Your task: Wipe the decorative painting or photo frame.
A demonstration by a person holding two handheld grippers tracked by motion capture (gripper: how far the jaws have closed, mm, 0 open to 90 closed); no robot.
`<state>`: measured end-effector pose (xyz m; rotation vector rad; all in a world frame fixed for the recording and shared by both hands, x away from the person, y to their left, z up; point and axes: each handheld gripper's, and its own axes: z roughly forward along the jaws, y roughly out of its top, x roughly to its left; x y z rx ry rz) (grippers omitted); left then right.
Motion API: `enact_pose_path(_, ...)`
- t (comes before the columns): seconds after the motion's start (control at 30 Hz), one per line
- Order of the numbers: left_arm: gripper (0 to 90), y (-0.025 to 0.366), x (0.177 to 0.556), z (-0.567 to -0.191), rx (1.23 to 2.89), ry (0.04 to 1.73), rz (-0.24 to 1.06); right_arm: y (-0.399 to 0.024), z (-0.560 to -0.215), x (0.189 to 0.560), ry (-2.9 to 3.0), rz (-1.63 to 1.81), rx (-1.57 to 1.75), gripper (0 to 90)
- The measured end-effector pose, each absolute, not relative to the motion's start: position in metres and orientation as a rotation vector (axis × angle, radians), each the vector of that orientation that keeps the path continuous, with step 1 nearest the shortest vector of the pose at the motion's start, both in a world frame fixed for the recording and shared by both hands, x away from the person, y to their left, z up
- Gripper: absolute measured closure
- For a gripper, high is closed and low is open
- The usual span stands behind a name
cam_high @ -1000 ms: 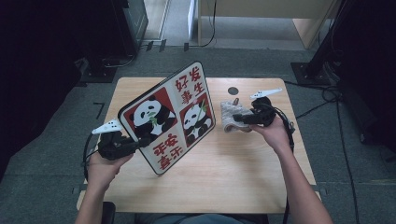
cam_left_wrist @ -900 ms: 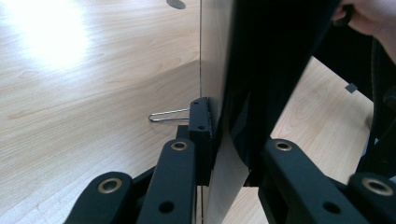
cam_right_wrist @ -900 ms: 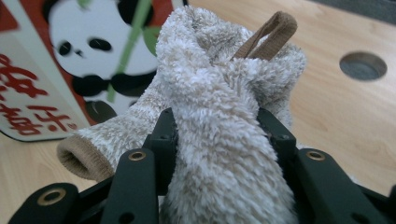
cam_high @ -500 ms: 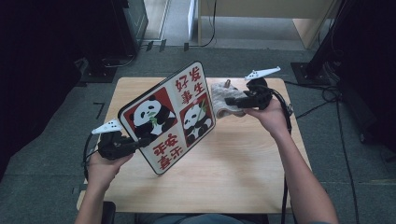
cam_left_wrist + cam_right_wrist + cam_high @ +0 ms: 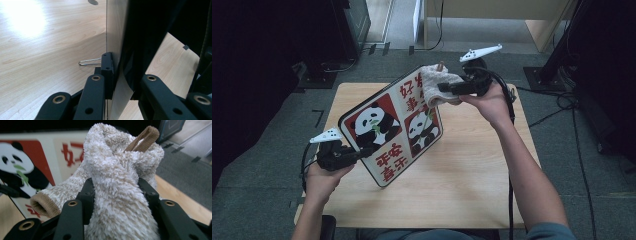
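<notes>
A panda picture board (image 5: 387,130) with red characters stands tilted over the wooden table (image 5: 472,165). My left gripper (image 5: 362,150) is shut on its lower left edge. In the left gripper view the board (image 5: 115,27) runs edge-on between my left gripper's (image 5: 122,82) jaws, next to a black clip (image 5: 107,63) with a wire handle. My right gripper (image 5: 444,89) is shut on a fluffy beige cloth (image 5: 434,82), held against the board's top right corner. In the right gripper view the cloth (image 5: 115,170) bulges between my right gripper's (image 5: 116,187) jaws, with the board (image 5: 37,152) behind it.
A small grey round spot (image 5: 93,2) lies on the table beyond the board. Dark cabinets (image 5: 347,25) stand at the back left. Cables (image 5: 562,100) trail over the grey floor at the right, and wooden furniture (image 5: 492,15) stands at the back.
My right gripper has risen with the cloth from beside the board's right edge to its top right corner. The left gripper and the board have stayed put.
</notes>
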<state>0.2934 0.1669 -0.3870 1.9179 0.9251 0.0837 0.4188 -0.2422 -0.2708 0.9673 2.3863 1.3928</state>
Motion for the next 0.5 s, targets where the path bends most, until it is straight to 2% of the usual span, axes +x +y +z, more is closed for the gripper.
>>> enact_pose_path(0.23, 80.6, 0.167, 0.294, -0.387, 1.918, 0.92, 0.083, -0.224, -0.26, 0.43, 2.365, 1.414, 0.956, 57.2)
enact_pose_path(0.5, 80.6, 0.168, 0.294, -0.387, 1.923, 0.914, 0.081, -0.215, -0.28, 0.438, 2.385, 1.383, 0.973, 56.8)
